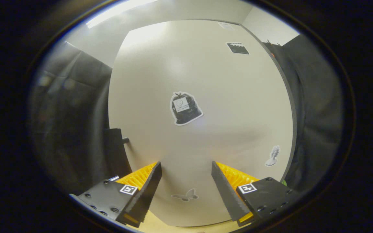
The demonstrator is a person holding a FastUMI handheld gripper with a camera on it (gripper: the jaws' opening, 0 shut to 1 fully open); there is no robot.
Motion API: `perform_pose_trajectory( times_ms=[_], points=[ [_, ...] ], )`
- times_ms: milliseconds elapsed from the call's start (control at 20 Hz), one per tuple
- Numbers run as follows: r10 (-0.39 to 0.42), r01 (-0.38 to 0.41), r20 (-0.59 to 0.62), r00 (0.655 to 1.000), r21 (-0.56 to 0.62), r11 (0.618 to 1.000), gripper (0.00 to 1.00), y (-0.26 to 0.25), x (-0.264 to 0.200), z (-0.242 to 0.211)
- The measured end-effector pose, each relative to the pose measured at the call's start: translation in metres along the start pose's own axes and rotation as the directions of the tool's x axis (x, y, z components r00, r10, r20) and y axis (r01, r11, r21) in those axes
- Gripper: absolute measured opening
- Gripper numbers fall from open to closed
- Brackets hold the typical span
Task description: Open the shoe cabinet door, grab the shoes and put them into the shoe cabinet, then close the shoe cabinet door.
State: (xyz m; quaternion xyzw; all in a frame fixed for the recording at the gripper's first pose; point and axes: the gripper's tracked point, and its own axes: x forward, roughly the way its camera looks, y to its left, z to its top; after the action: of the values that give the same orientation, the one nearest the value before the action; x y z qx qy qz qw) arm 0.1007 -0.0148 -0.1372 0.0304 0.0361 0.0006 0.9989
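Gripper: your gripper (186,170) faces the cabinet head-on, its two fingers spread wide with bare door showing in the gap between them — nothing is held.

Shoe cabinet door: the pale, smooth shoe cabinet door (231,97) stands just ahead of your fingers and looks closed, so whatever is inside the cabinet is hidden from you.

Stickers: a black bag-shaped sticker (185,108) sits near the middle of the door, beyond the fingertips; a faint butterfly sticker (185,195) lies low on the door between your fingers; a small grey figure sticker (273,156) is near the door's right edge, above your right finger; a dark rectangular sticker (237,48) is high on the door.

Knob: a short dark knob (125,140) juts out by the door's left edge, above your left finger — touching neither finger.

Floor: a strip of light wooden floor (186,228) shows beneath the door's lower edge.

Surroundings: black cloth (316,106) hangs on both sides of the cabinet, with a white wall (92,48) above it.
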Motion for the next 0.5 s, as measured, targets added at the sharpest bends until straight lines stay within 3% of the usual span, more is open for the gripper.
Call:
perform_pose_trajectory(
  times_ms=[500],
  points=[
    [-0.040,0.040,0.006,0.999,0.017,0.999,0.96,0.0022,0.0004,-0.0020]
  ],
)
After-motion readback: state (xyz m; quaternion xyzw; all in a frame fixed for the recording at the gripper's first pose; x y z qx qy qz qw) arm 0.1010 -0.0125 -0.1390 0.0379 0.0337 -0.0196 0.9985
